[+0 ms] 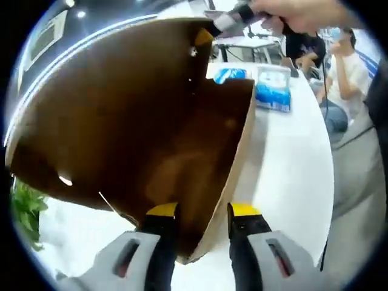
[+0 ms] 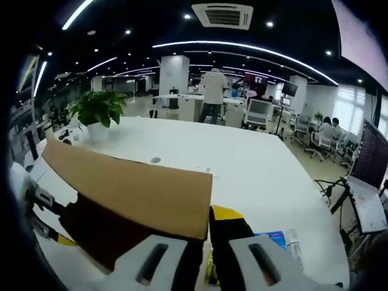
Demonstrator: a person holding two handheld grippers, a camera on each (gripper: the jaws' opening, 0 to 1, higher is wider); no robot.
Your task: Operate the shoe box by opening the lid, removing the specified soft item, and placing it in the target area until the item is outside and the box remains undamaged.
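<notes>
- Your left claw [image 1: 202, 212] was closed on the lower edge of a brown cardboard panel of the box [image 1: 139, 121], one jaw on each face, the box held up above the white worktop [image 1: 291, 170].
- Your right claw [image 2: 203, 227] gripped the lid [image 2: 133, 188] at its edge; in the left gripper view it pinched the top corner.
- I couldn't see the soft item; the inside looked dark and bare from there.
- The cardboard seemed light, stiff but easily creased, so hold it near the folds and squeeze gently.
- The blue packets [image 1: 273, 90] lay well apart on the worktop.
</notes>
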